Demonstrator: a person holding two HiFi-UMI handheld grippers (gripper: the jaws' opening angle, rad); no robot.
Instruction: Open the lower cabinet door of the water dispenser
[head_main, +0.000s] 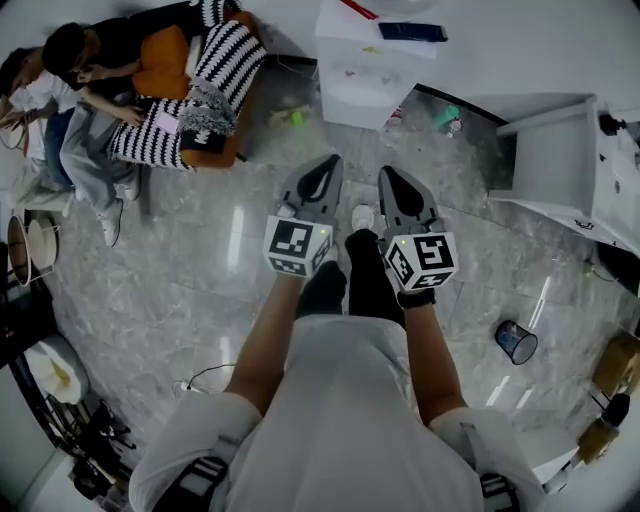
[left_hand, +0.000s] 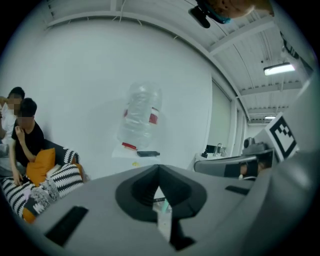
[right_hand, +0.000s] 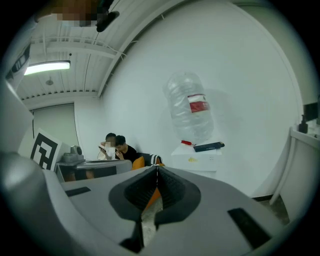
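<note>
Left hand-held gripper (head_main: 328, 162) and right hand-held gripper (head_main: 390, 174) are held side by side in front of the person, over the middle of the grey marble floor (head_main: 200, 290). Both are clenched. In the left gripper view the jaw tips of the left hand-held gripper (left_hand: 159, 166) meet with nothing between them, and it is the same for the right hand-held gripper (right_hand: 156, 168) in the right gripper view. Each carries a marker cube (head_main: 296, 246) with black-and-white squares and no readable text.

The water dispenser (head_main: 370, 65) is a white box at the far edge of the floor against the white wall (right_hand: 250, 75), well apart from both grippers. In the head view its front looks flat and white, and the door seam is too small to tell. A clear bottle (right_hand: 190, 113) sits on top with 1 red label (right_hand: 199, 104), print unreadable. A flat dark item (right_hand: 208, 146) lies on the dispenser top and a small yellow mark (right_hand: 192, 160) shows below it.

At the floor's far-left corner, 2 people (head_main: 70, 90) sit on a sofa (head_main: 215, 85) with black-and-white striped and orange cushions. A dark bin (head_main: 516, 342) stands near the right edge.
</note>
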